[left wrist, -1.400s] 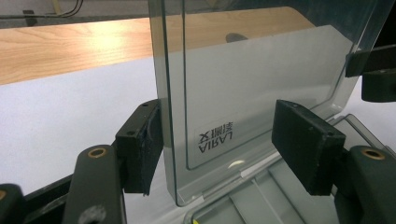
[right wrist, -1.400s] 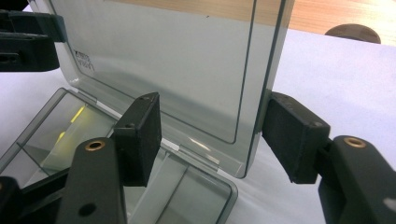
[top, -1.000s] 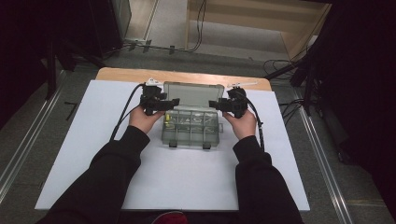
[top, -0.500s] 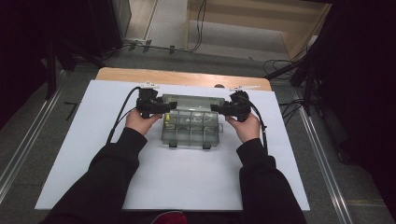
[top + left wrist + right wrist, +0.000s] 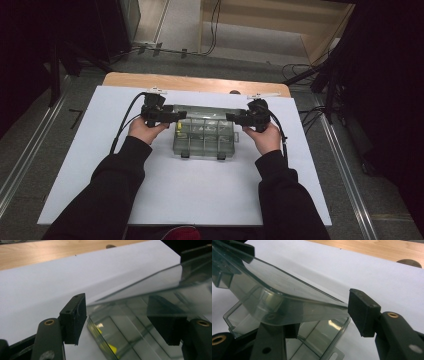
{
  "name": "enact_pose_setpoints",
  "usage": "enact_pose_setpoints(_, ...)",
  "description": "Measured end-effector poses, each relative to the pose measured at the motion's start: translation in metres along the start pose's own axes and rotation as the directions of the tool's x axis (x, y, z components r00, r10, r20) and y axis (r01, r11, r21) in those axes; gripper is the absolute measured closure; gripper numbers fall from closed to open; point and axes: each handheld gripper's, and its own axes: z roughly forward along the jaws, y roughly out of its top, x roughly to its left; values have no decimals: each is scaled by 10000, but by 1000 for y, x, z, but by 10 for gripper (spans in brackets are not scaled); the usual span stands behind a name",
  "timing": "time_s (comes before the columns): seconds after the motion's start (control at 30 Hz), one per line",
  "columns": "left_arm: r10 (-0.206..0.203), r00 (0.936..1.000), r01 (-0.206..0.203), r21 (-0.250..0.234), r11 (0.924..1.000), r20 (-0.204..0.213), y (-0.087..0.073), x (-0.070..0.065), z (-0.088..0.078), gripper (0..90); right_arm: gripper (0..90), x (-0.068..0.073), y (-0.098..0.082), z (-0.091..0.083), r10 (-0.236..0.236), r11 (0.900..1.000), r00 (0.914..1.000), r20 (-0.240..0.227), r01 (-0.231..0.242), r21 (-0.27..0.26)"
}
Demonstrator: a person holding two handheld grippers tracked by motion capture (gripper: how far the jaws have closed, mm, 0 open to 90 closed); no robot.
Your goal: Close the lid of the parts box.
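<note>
Box point(image 5: 204, 136) of clear plastic sits mid-bench on the white sheet point(image 5: 90, 150), its lid point(image 5: 207, 112) partly lowered over the compartments. Left gripper point(image 5: 181, 115) is at the lid's left end; its jaws have just been opening and stand wide, the lid's edge between them, pads not pressing. Right gripper point(image 5: 231, 118) straddles the lid's right corner, one pad point(image 5: 362, 315) touching its edge; whether it grips I cannot tell.
</note>
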Motion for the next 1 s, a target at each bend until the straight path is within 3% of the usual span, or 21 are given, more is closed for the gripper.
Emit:
enact_pose_setpoints(0.13, 52, 10000, -53, 407, 9992, 28, -4, -4, -13, 328, 436, 2, 0, 0, 2, 10000, 10000, 45, -2, 34)
enact_pose_setpoints(0.27, 26, 9997, -40, 591, 9982, 239, -5, -8, -30, 390, 432, 3, -1, -1, -66, 9999, 10000, 60, 65, 87)
enact_pose_setpoints(0.37, -23, 9980, -33, 881, 9961, 630, -3, -13, -43, 525, 428, 4, -2, -2, -87, 9999, 9999, 99, 86, 89)
enact_pose_setpoints(0.43, -344, 9892, 185, 1112, 9936, 1426, 0, -14, -47, 633, 425, 5, -2, -1, -78, 10000, 9999, 104, 78, 56)
enact_pose_setpoints(0.47, -262, 9851, 50, 1238, 9923, 1700, 2, -15, -47, 694, 424, 5, -2, -1, -70, 10000, 9999, 100, 69, 44)
enact_pose_setpoints(0.53, -153, 9810, -88, 1232, 9923, 1931, 5, -20, -45, 788, 421, 5, -2, -1, -121, 9999, 9999, 119, 121, 2)
enact_pose_setpoints(0.63, 4, 9823, -229, 1178, 9928, 1875, 8, -26, -41, 881, 417, 6, -4, -1, -133, 9999, 9998, 138, 134, -2)
enact_pose_setpoints(0.73, 13, 9824, -263, 1311, 9910, 1866, 8, -26, -37, 880, 412, 6, -5, -3, -168, 9999, 9998, 85, 168, -20)
enact_pose_setpoints(1.0, -116, 9806, -96, 1070, 9942, 1958, 7, -21, -37, 877, 373, 8, -7, -5, -262, 9997, 9996, -72, 262, -35)
